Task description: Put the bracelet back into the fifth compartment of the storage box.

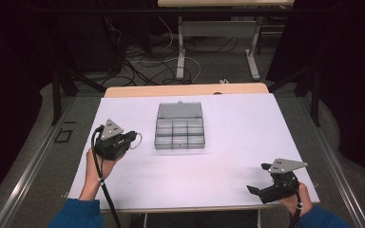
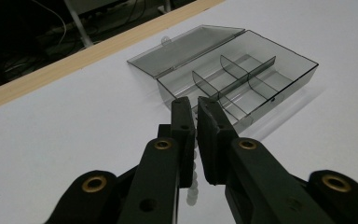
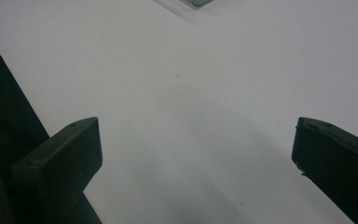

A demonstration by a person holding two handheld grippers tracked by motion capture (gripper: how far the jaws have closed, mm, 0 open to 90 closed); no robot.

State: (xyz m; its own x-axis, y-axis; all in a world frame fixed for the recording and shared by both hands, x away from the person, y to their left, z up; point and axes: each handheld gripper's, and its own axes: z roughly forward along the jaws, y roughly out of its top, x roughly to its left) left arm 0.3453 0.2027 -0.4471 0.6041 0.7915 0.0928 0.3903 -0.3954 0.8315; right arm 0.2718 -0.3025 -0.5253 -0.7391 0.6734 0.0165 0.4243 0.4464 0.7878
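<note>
We see the left gripper (image 1: 132, 140) near the left edge of the white tabletop (image 1: 247, 137), about midway along it, held in the person's left hand (image 1: 95, 164). In the left gripper view its jaws stand nearly together, pinching a string of small translucent beads (image 2: 193, 179) that hangs down between them; in the high view the same beads (image 1: 136, 140) show as a pale loop at the gripper's tip.

Just to the right of that gripper, in the middle of the tabletop and toward its far edge, sits a smoky clear plastic organiser box (image 1: 179, 133). Its lid (image 1: 179, 110) lies open flat on the far side, and dividers split the tray into small compartments. The left gripper view looks over the jaws at the box (image 2: 242, 79), which lies apart from them.

Near the right corner of the near edge, the right gripper (image 1: 261, 179) is held in the right hand (image 1: 294, 199). Its jaws stand wide apart, with bare tabletop (image 3: 191, 116) between them.
</note>
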